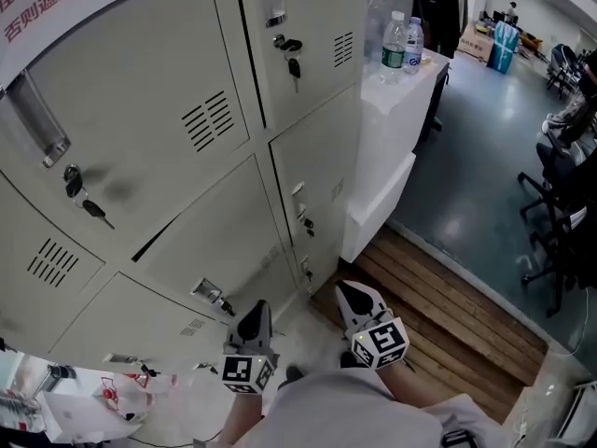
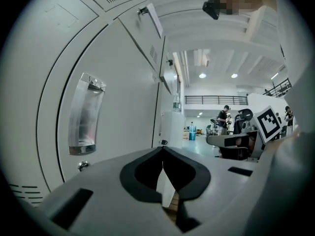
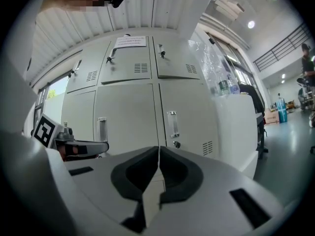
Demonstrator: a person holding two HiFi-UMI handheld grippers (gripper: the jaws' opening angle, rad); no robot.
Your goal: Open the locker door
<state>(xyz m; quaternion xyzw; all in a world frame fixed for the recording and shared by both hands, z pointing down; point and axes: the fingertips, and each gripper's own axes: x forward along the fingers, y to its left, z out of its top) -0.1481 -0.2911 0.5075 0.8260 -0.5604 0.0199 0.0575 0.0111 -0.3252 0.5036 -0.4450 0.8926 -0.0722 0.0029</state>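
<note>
Head view: my two grippers near the lockers [image 1: 159, 138].
Fingers of left gripper [image 1: 256, 310] and right gripper [image 1: 353, 291] are pressed together, empty.

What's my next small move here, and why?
Likely open the right gripper and ease it toward the handle of the locker door ahead: its jaws are shut, empty and short of the door, which looks closed.

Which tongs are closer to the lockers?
Left. The left tongs sit close beside the lockers; the right tongs are farther out, toward the wooden floor.
</note>
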